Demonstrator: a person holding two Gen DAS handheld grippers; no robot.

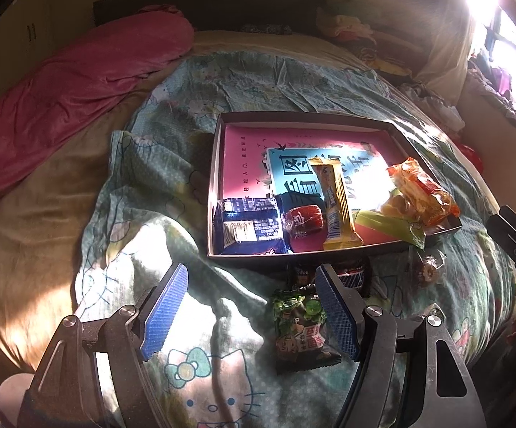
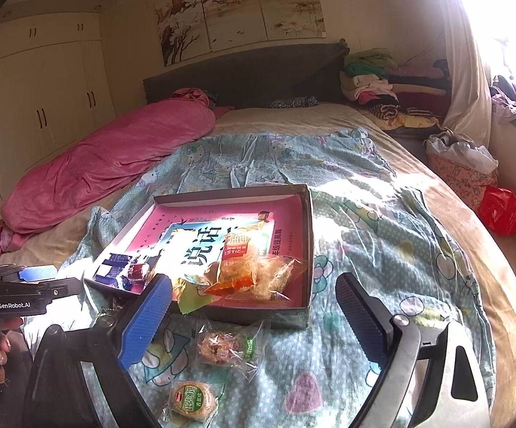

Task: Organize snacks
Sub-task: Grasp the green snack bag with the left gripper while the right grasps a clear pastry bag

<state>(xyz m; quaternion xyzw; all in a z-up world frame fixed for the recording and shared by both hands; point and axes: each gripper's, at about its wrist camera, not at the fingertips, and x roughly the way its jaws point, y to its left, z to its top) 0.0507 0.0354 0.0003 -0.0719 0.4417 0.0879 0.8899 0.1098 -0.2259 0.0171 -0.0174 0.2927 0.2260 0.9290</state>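
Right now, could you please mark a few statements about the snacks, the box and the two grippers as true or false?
1. The yellow bar lies inside the box. True.
2. The left gripper is clamped on the green packet. False: its fingers are open with nothing between them; the packet lies on the bedspread by one finger.
3. The right gripper holds nothing. True.
4. The box is empty. False: it holds several snacks, including a blue packet and a red candy.
5. A clear-wrapped pastry lies outside the box. True.
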